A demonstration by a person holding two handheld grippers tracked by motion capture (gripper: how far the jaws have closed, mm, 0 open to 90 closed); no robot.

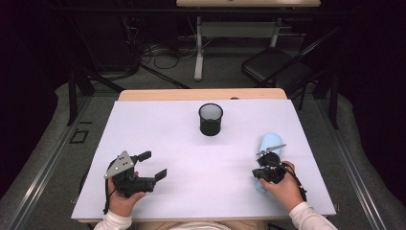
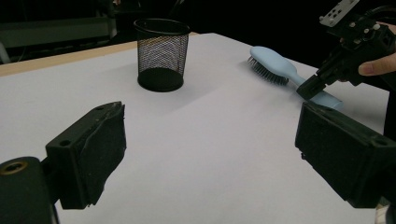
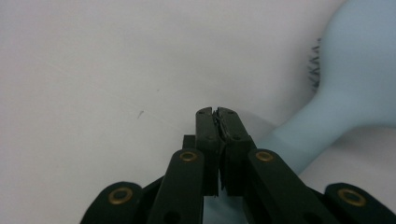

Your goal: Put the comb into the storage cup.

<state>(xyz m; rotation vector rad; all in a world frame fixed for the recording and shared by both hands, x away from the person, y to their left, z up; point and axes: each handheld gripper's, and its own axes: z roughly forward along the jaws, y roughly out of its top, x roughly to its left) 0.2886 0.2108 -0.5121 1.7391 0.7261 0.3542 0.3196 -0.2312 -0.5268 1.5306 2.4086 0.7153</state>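
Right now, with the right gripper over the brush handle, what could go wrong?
1. The right gripper is shut, beside the light blue hairbrush handle. Lowered like this, it would likely push the handle, not grasp it.
2. The brush lies bristles down near the table edge; a nudge may slide it off.
3. The mesh cup looks light and could tip if the brush hits it.

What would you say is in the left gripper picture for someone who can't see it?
Two wide-open black gripper jaws frame a white table holding a black wire-mesh cup and a light blue plastic hairbrush lying bristles down. The right gripper, held in a hand, sits over the brush's handle.
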